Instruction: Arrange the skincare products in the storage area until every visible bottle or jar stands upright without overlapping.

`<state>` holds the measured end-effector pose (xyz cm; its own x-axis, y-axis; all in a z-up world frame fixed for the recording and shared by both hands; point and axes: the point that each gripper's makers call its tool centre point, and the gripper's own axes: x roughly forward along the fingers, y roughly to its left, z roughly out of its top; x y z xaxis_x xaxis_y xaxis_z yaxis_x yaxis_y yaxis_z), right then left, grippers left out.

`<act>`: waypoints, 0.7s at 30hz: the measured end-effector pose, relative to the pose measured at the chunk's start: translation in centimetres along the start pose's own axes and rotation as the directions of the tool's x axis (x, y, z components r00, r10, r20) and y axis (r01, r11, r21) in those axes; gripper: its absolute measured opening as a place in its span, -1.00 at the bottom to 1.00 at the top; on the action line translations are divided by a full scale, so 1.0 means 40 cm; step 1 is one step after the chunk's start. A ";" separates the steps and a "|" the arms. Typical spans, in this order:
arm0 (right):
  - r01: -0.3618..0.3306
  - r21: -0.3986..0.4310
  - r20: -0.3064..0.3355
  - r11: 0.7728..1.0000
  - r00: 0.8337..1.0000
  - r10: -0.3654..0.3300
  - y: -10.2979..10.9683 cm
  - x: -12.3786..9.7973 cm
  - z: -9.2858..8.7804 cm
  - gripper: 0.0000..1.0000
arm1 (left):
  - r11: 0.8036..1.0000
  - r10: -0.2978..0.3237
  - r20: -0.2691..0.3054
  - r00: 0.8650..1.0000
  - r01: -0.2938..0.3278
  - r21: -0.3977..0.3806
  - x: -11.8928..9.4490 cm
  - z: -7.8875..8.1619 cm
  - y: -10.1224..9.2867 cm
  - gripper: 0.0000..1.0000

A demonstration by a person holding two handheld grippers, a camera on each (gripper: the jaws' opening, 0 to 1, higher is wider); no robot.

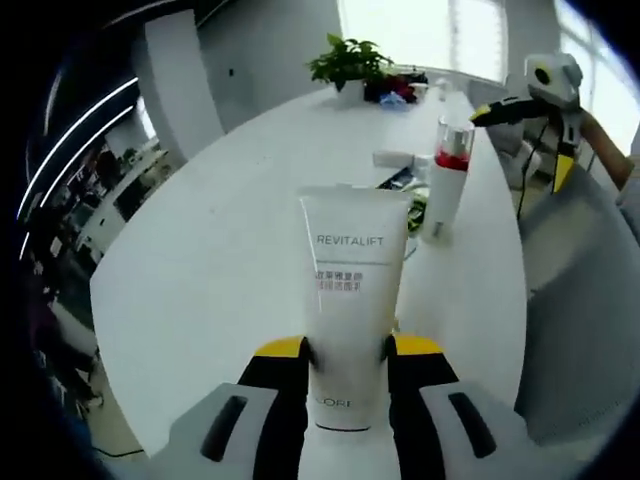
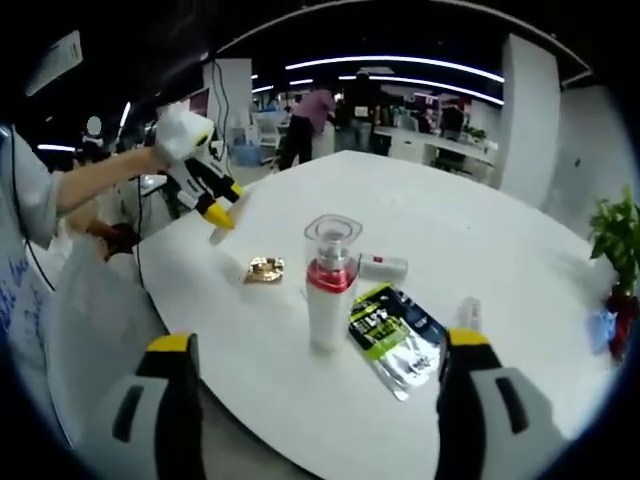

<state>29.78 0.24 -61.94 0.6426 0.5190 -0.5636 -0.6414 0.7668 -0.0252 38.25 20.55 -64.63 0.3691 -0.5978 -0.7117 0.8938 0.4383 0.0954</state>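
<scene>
Revitalift tube (image 1: 351,300) is clamped between your left gripper (image 1: 347,352) jaws, the yellow pads squeezing it low down near the cap end, and it's up above the white table (image 1: 220,250). Just past it the pump bottle (image 1: 447,178) with the red collar and clear cap stands upright on the table. Your right gripper (image 2: 320,350) hangs wide apart with nothing in it, the pump bottle sitting between its jaws further out. Beside the bottle lie a dark-and-green sachet (image 2: 396,335), a small white tube (image 2: 384,266) and a gold wrapper (image 2: 265,269).
</scene>
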 end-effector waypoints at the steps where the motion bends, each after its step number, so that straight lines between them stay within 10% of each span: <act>1: -0.004 -0.002 -0.005 1.000 1.000 0.004 0.003 -0.001 -0.001 0.91 | 1.000 0.000 0.011 1.000 0.000 0.007 0.002 0.011 -0.013 -0.46; 21: -0.079 0.065 0.005 0.995 0.997 0.078 0.062 0.001 -0.025 0.41 | 0.999 -0.051 0.122 0.991 0.052 -0.003 0.049 0.088 -0.172 -0.45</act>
<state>27.79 1.80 -62.86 0.5925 0.5796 -0.5595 -0.6613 0.7465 0.0730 33.70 14.01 -64.24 0.3508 -0.6967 -0.6258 0.9110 0.4085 0.0559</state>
